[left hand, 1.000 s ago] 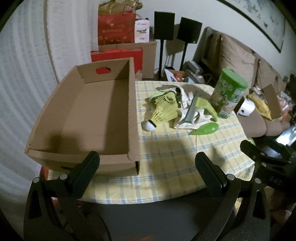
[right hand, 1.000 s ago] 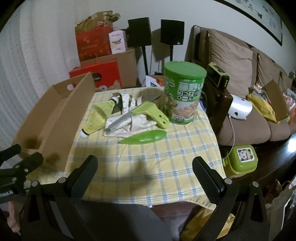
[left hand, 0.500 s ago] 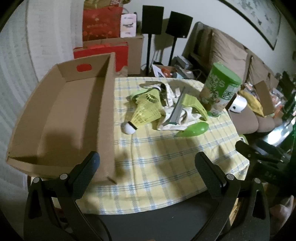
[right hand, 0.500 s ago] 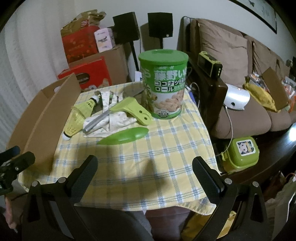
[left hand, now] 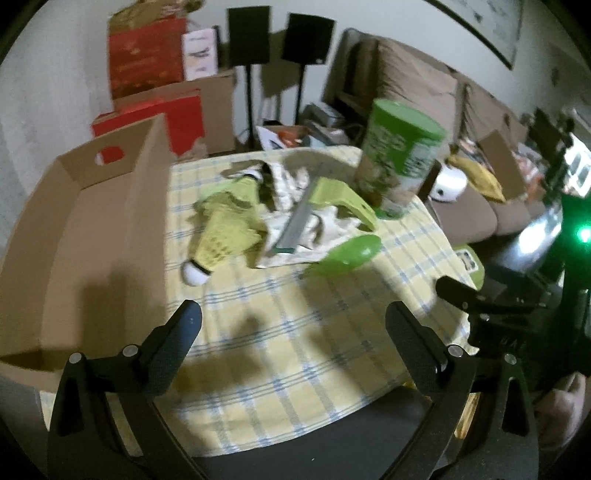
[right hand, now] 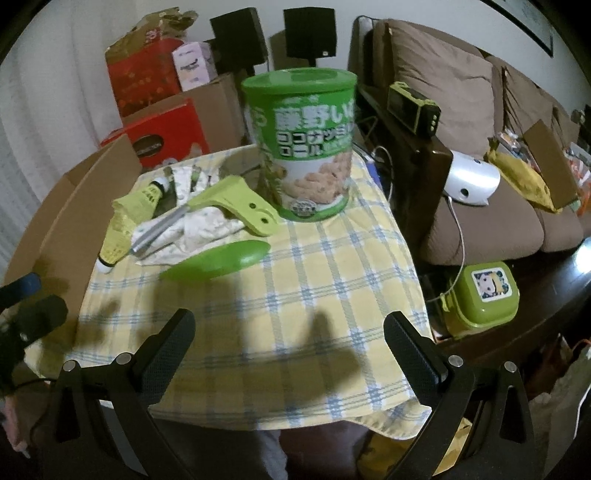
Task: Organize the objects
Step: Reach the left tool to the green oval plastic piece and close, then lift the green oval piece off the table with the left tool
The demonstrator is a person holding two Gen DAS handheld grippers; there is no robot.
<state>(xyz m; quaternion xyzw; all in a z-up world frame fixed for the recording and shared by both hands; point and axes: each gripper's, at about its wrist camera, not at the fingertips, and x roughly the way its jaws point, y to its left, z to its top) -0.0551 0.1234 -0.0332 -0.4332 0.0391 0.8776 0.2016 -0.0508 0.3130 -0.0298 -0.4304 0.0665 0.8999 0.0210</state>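
An empty cardboard box [left hand: 85,236] [right hand: 70,206] lies on the left of a table under a yellow checked cloth [left hand: 280,332] [right hand: 295,295]. Beside it lie yellow shuttlecocks [left hand: 225,236] [right hand: 118,236], a white patterned rag [left hand: 295,221] [right hand: 192,229], a lime-handled metal tool [left hand: 332,199] [right hand: 236,206] and a green oval piece [left hand: 351,251] [right hand: 221,260]. A tall green snack can [left hand: 399,162] [right hand: 306,147] stands behind them. My left gripper [left hand: 288,321] is open over the front of the cloth. My right gripper [right hand: 288,325] is open too, facing the can, nothing held.
Red and brown cartons [right hand: 162,122] and two black speakers [right hand: 273,33] stand behind the table. A brown sofa [right hand: 480,177] with clutter runs along the right. A green lunch box [right hand: 484,291] sits low at the table's right edge.
Both grippers have moved forward and to the right over the table. The can has come closer in the right wrist view; the box slid leftward in the left wrist view.
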